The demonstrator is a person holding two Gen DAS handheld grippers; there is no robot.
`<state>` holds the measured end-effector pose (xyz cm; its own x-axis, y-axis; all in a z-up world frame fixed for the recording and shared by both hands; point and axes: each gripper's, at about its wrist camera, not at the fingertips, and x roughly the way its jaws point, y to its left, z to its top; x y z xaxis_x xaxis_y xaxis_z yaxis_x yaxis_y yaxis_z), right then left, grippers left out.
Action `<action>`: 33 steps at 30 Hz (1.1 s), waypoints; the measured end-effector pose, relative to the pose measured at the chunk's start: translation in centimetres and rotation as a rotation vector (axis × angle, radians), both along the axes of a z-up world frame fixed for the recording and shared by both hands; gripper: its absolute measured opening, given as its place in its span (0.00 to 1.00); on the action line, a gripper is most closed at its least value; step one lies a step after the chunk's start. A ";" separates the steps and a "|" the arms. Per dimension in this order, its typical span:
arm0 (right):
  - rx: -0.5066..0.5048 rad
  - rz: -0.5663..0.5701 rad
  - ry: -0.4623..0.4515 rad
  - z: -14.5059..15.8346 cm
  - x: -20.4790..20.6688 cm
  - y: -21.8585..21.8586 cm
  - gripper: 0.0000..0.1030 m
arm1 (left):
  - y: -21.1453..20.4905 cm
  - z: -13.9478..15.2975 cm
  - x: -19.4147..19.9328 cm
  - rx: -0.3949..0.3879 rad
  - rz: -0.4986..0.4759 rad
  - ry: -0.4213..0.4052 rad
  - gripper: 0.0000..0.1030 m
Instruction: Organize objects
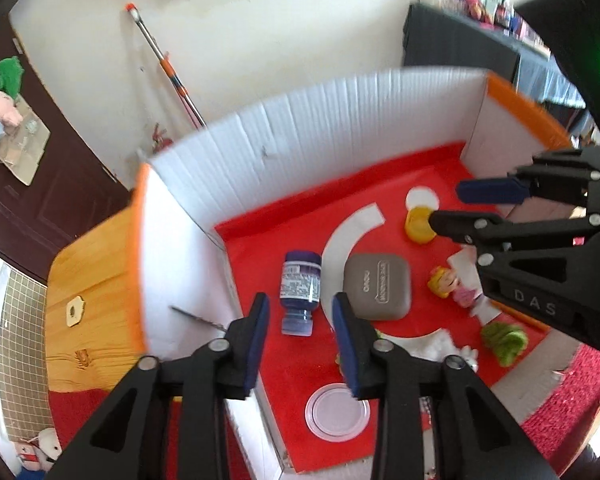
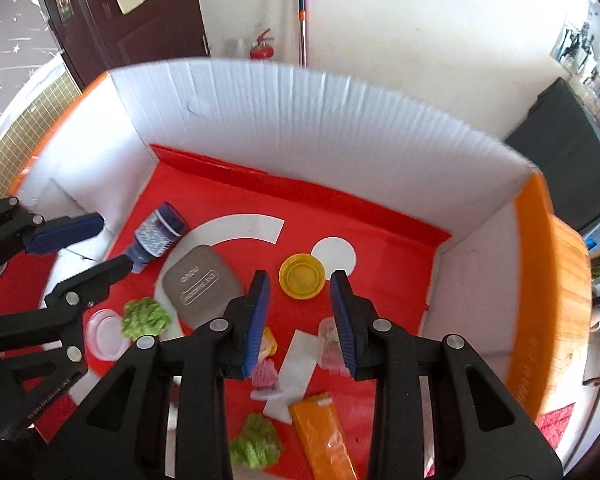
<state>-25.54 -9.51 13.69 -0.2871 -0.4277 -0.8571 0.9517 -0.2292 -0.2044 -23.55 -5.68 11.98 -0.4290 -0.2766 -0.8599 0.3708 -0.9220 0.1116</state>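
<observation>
The blue bottle (image 1: 300, 290) lies on its side on the red mat (image 1: 260, 248), inside the white-walled box (image 1: 300, 128), just beside the grey case (image 1: 378, 286). Its long axis runs along the pointing line of the left tongs (image 1: 300, 344), with the cap toward them. These tongs hang just above the cap end, a little open and empty. The left hand is clearly the nearer one. The right tongs (image 2: 300, 320) are also a little apart and hold nothing; they hover over the yellow cup (image 2: 302, 276), well apart from the bottle.

The right view alone shows an orange packet (image 2: 320, 436) and a second green tuft (image 2: 256, 446). The left view alone shows the whole clear lid (image 1: 337, 411).
</observation>
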 end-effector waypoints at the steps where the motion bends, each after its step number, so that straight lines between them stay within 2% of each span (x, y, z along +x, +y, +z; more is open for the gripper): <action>1: -0.013 -0.002 0.001 0.4 0.2 0.4 0.29 | 0.2 0.6 0.2 -0.003 0.004 0.030 0.40; 3: -0.051 -0.007 0.001 1.4 -0.7 0.8 0.29 | -1.7 1.4 -2.5 0.006 0.010 0.073 0.40; 6: -0.103 -0.013 0.007 2.8 0.1 2.5 0.31 | -1.6 2.1 -1.3 0.020 0.026 0.141 0.44; 7: -0.118 -0.016 0.008 3.2 0.2 2.7 0.33 | -0.5 2.2 0.6 0.019 0.031 0.167 0.47; 9: -0.159 -0.019 0.021 4.0 0.6 4.2 0.58 | 0.7 2.6 2.9 0.010 0.039 0.207 0.48; 10: -0.184 -0.016 0.036 4.4 0.7 4.8 0.60 | 1.3 1.9 3.2 0.005 0.039 0.229 0.48; 12: -0.212 -0.014 0.067 4.8 0.9 5.8 0.60 | 0.8 1.6 4.0 0.005 0.045 0.263 0.52; 14: -0.241 -0.016 0.084 4.8 1.7 6.0 0.60 | 0.9 1.5 5.0 0.011 0.059 0.309 0.62; 16: -0.275 -0.014 0.098 5.2 2.5 7.3 0.60 | 1.4 1.5 5.8 0.003 0.072 0.343 0.66; 18: -0.315 -0.016 0.109 5.5 3.2 8.6 0.67 | 1.9 1.4 6.5 -0.010 0.080 0.371 0.68; 20: -0.349 -0.015 0.115 5.5 3.6 9.6 0.71 | 2.1 1.3 7.3 -0.004 0.095 0.402 0.76; 22: -0.380 -0.016 0.118 6.0 3.9 11.7 0.73 | 2.2 1.0 8.1 0.009 0.118 0.438 0.77; 24: -0.407 -0.023 0.112 5.5 4.1 12.5 0.77 | 2.2 0.6 8.6 0.018 0.138 0.463 0.83; 26: -0.431 -0.031 0.113 5.2 4.2 13.1 0.78 | 2.2 0.3 8.7 0.026 0.143 0.480 0.88; 30: -0.467 -0.061 0.122 4.0 4.1 14.1 0.84 | 2.4 -0.9 8.6 0.010 0.157 0.485 0.90; 33: -0.477 -0.068 0.127 3.1 3.9 14.2 0.84 | 2.2 -1.7 8.5 0.020 0.168 0.489 0.94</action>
